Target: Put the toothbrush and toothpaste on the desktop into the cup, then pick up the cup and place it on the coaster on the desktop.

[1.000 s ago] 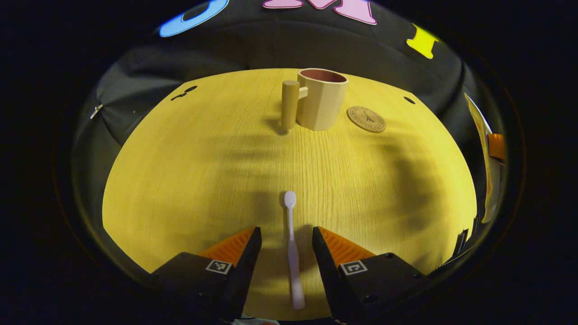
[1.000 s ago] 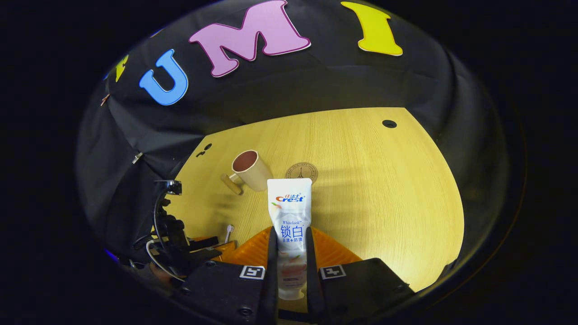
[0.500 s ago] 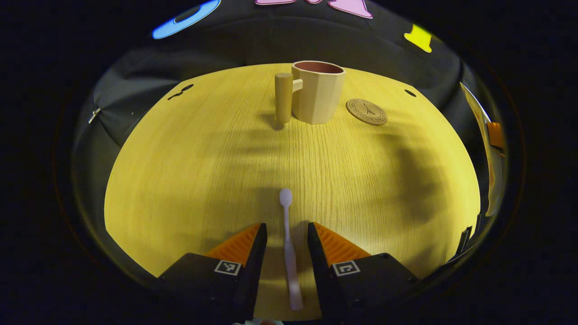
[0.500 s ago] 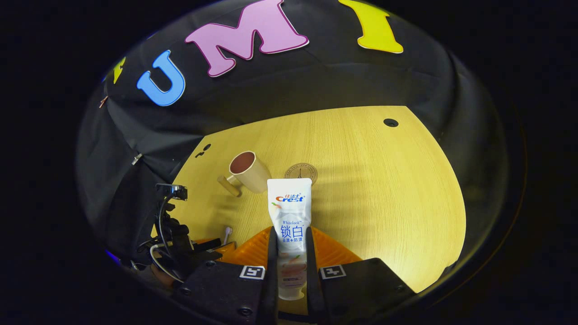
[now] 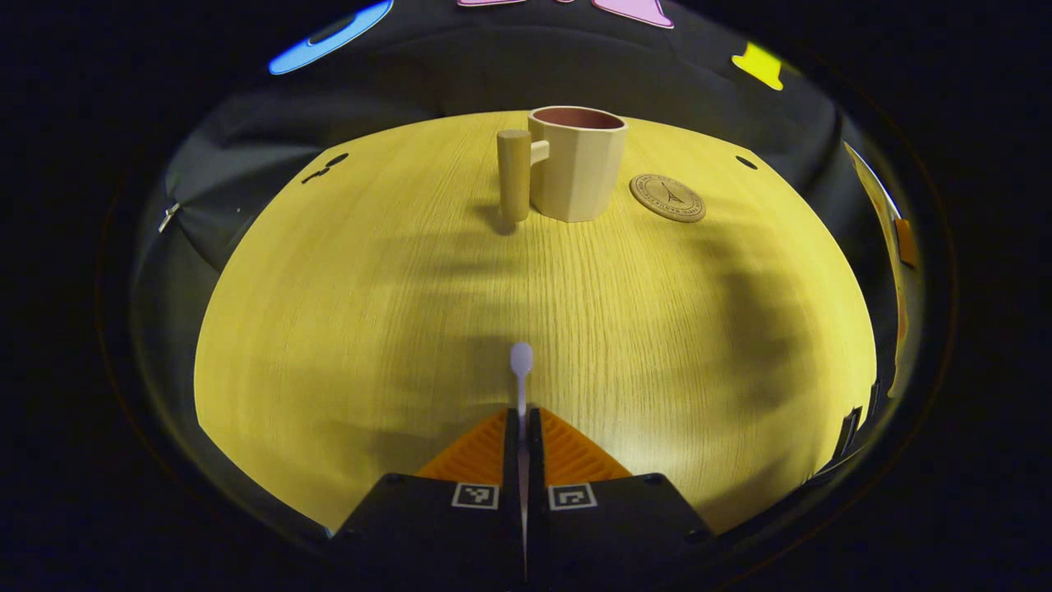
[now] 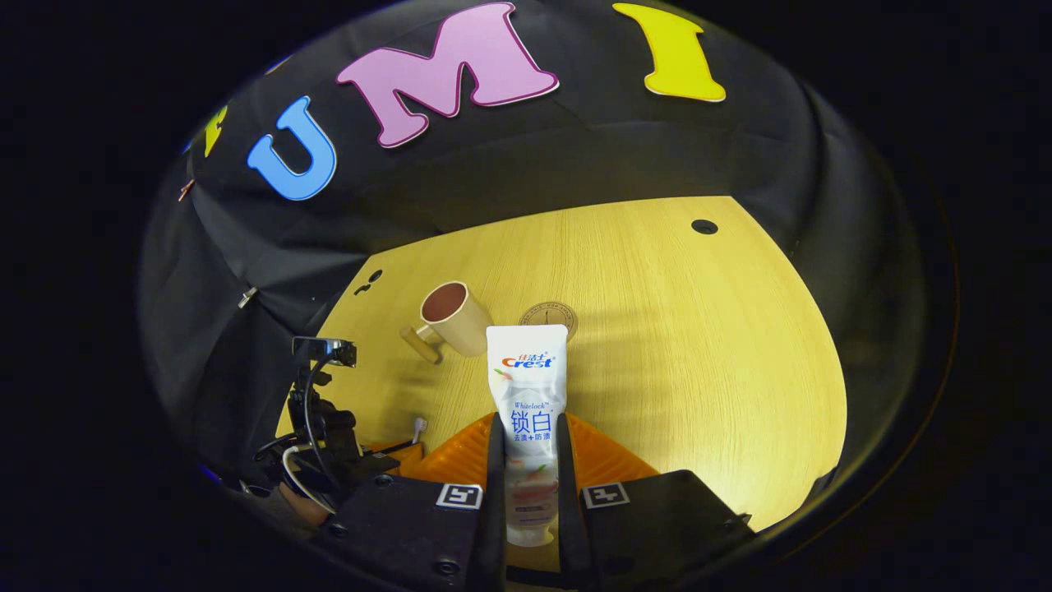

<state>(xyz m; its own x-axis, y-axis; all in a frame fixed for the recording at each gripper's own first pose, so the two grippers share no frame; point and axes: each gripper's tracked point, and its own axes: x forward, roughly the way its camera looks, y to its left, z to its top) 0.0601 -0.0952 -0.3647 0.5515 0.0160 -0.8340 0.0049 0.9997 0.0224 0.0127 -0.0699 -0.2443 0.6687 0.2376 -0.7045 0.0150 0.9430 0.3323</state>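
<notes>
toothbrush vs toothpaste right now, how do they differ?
The toothbrush is a thin white stick; the toothpaste is a wide, flat printed tube. The toothbrush lies low along the table; the toothpaste is held up above it. Shared: each is clamped, toothbrush in the left gripper, toothpaste in the right gripper.

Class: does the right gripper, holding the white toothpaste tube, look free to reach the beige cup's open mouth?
Probably yes: the right gripper grips the toothpaste tube, and bare desktop lies before the upright beige cup.
</notes>
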